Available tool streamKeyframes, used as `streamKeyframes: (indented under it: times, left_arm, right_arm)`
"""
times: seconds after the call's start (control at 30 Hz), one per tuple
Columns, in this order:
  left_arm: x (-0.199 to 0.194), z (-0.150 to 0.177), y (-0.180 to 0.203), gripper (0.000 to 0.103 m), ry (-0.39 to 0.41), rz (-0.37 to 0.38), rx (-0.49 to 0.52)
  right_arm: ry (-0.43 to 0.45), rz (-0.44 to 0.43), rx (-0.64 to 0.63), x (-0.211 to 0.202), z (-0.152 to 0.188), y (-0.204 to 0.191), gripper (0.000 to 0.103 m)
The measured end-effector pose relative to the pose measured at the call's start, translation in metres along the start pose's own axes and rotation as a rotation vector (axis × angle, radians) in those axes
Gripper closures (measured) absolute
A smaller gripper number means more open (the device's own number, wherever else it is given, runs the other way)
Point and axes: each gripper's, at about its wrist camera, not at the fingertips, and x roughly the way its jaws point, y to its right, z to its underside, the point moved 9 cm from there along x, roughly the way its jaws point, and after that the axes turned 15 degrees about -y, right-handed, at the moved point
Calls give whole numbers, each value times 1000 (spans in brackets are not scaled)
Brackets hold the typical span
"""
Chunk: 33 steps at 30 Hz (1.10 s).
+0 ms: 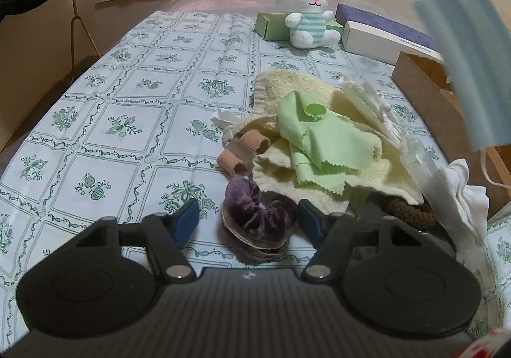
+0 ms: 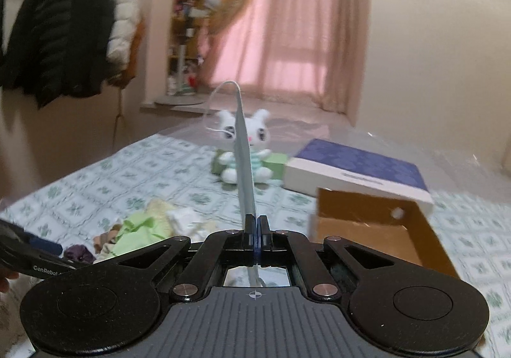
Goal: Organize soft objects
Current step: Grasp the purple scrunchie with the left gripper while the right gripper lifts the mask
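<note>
**Mask held aloft by the right gripper; left gripper spread around the scrunchie**

Right gripper (image 2: 255, 227): jaws pinched tight on the bottom edge of a pale blue face mask (image 2: 244, 163). Mask stands edge-on above the fingers, ear loop arcing at the top. In the left wrist view the same mask (image 1: 463, 51) hangs in the air at upper right, above the cardboard box (image 1: 424, 92), with an ear loop trailing below it.

Left gripper (image 1: 247, 219): jaws wide apart, low over the table. A purple velvet scrunchie (image 1: 258, 217) lies between the two blue pads; cannot tell whether either pad touches it.

Pile just beyond the scrunchie, all on the floral tablecloth (image 1: 127, 102): cream fleece cloth (image 1: 319, 92), green lens cloth (image 1: 316, 137) on top of it, beige tube bands (image 1: 242, 150) at its left edge, white cloth (image 1: 463, 195) and a brown knitted piece (image 1: 412, 209) on its right.

Containers: the cardboard box is open-topped and sits right of the pile. Right wrist view shows its interior (image 2: 367, 230): brown floor and walls, one round hole in the far wall; view is blurred, contents not discernible.

Far end of table: white plush bunny (image 1: 308, 9) sitting in front of a green carton (image 1: 271, 25); a purple-topped white box (image 1: 380, 32) beside it, closed.
</note>
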Motion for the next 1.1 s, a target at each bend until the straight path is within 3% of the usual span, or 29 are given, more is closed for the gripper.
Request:
streamKeyframes:
  times: [0.03, 0.13, 0.27, 0.4, 0.67, 0.83, 1.1]
  left_arm:
    - [0, 0, 1, 59, 3, 10, 5]
    - [0, 1, 4, 77, 7, 25, 25]
    - [-12, 5, 5, 90, 31, 38, 43]
    - [-30, 7, 0, 92, 40, 51, 27]
    - [-91, -8, 15, 92, 138, 64, 66]
    - [-114, -32, 67, 92, 196, 140, 131]
    - [-104, -68, 199, 92, 198, 288, 272]
  right_arm:
    - [-7, 4, 26, -5, 1, 8, 103]
    - [-34, 10, 89, -19, 7, 29, 103]
    - [-73, 0, 179, -37, 19, 53, 103]
    - [-96, -9, 236, -55, 29, 73, 103]
    - [-81, -25, 309, -89, 30, 110, 103]
    - [-65, -28, 313, -98, 23, 133, 103]
    - [-55, -18, 289, -88, 11, 169, 103]
